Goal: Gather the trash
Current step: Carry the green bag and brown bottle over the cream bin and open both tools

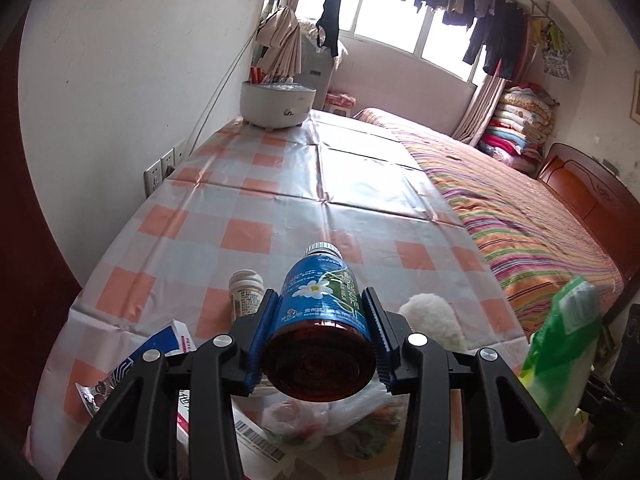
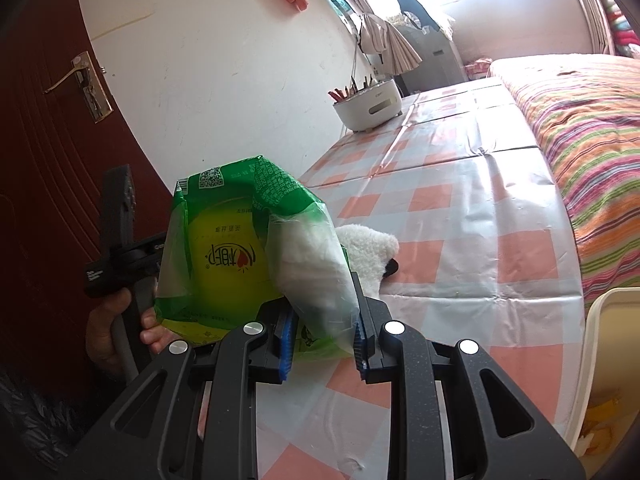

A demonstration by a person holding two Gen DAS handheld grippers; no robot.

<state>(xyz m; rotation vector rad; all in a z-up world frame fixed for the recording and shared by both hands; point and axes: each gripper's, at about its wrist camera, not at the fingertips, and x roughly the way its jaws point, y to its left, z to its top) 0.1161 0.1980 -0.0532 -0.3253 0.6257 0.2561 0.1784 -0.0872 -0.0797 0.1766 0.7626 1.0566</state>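
Observation:
My left gripper (image 1: 318,344) is shut on a brown bottle (image 1: 320,320) with a blue flower label and a white cap, held above the table with its base toward the camera. Under it lie a clear plastic bag (image 1: 320,424), cardboard boxes (image 1: 168,344) and a snack wrapper (image 1: 94,394). A small white pill bottle (image 1: 245,292) stands just left of it. My right gripper (image 2: 322,344) is shut on a green plastic tissue pack (image 2: 240,248), held over the table's near edge. The pack also shows in the left wrist view (image 1: 568,344).
A white fluffy item (image 2: 366,250) lies on the checked tablecloth (image 2: 460,220) behind the pack. A white pot (image 1: 276,102) stands at the table's far end by the wall. A striped bed (image 1: 520,216) borders the table. A cream bin rim (image 2: 600,340) is at the right.

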